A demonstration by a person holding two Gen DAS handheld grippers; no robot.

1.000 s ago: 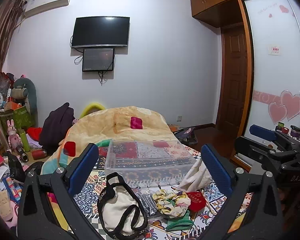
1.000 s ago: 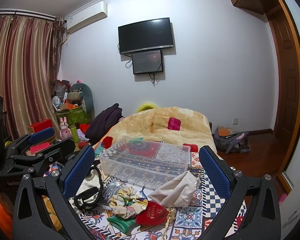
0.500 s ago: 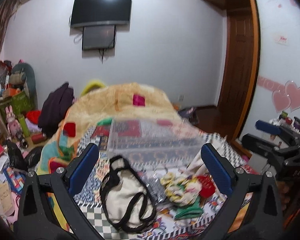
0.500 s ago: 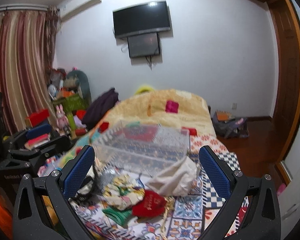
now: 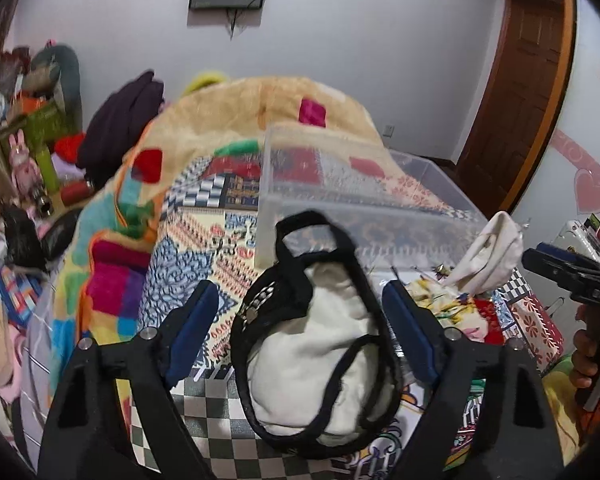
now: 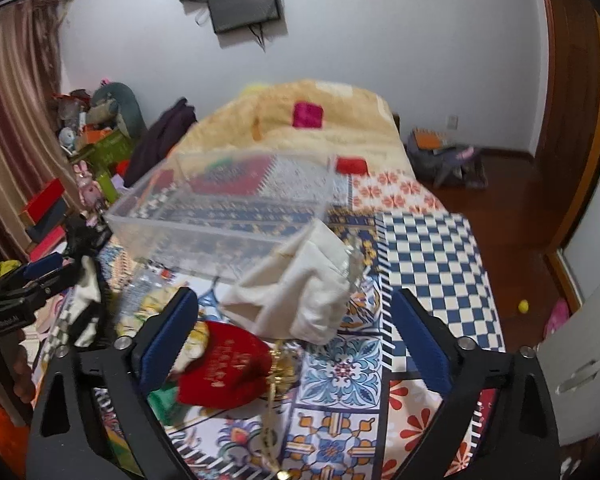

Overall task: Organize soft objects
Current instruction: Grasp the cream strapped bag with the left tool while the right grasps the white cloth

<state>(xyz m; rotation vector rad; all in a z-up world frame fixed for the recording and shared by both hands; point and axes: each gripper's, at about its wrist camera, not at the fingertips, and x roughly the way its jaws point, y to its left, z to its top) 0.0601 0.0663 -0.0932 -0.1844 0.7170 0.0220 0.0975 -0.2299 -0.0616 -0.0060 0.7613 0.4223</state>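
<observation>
A clear plastic bin stands on the patterned bed, also in the right wrist view. In front of it lie a white pouch with black straps, a cream cloth bag, a red pouch, a yellow floral scrunchie and a green item. My left gripper is open, its jaws on either side of the white pouch, just above it. My right gripper is open over the cream bag and red pouch.
A beige blanket is heaped behind the bin. Cluttered boxes and toys stand left of the bed. A wooden door and dark floor with a bag are to the right.
Both grippers have tilted down and moved forward toward the bed. The left now straddles the white pouch; the right now hovers over the cream bag. Both stay open.
</observation>
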